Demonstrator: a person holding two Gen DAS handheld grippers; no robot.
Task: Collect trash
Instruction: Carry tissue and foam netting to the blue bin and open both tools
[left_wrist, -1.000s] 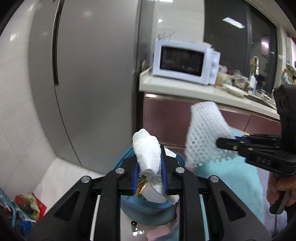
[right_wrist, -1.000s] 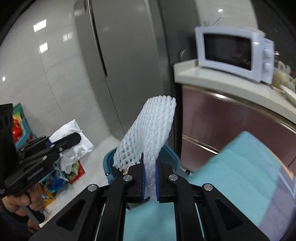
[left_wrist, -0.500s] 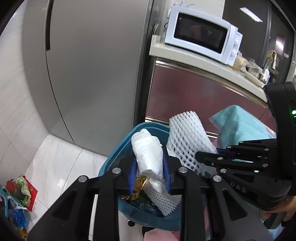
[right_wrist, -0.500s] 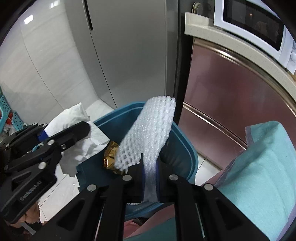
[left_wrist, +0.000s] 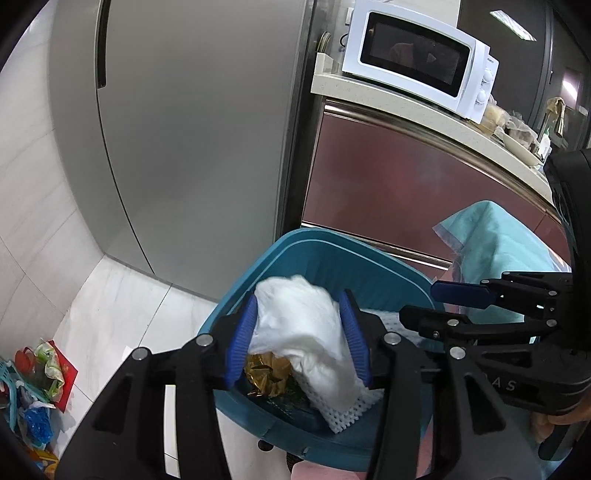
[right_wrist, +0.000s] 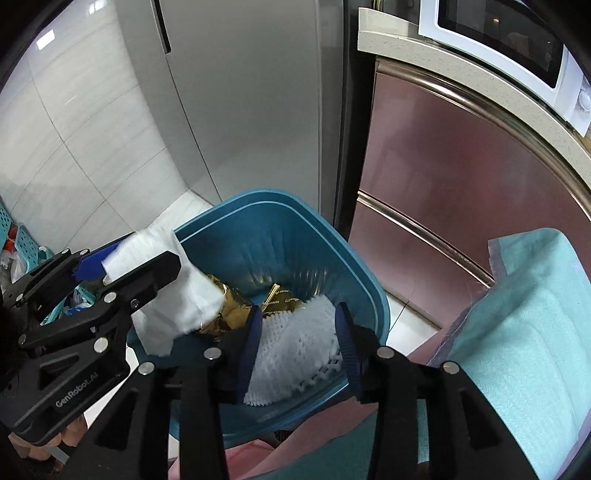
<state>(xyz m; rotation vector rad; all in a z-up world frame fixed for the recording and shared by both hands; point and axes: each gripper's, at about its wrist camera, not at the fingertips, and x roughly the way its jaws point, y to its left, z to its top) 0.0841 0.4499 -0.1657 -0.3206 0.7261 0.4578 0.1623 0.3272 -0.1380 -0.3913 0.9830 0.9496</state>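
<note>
the left gripper (left_wrist: 301, 334) has its blue-padded jaws spread wide, and the crumpled white paper tissue (left_wrist: 306, 328) sits loose between them, seemingly touching the pads without being pinched. below the jaws is the round teal plastic trash bin (left_wrist: 314, 251), and under the tissue a crinkled gold foil wrapper (left_wrist: 266, 373) lies inside it. the right gripper (right_wrist: 299, 339) is also wide open over the bin's near rim, holding nothing; the white foam fruit net (right_wrist: 295, 350) lies between and beneath its jaws, resting inside the bin. a teal cloth-covered surface (right_wrist: 524, 332) lies to the right of the right jaws, and a grey refrigerator (left_wrist: 192, 129) stands beyond the bin.
</note>
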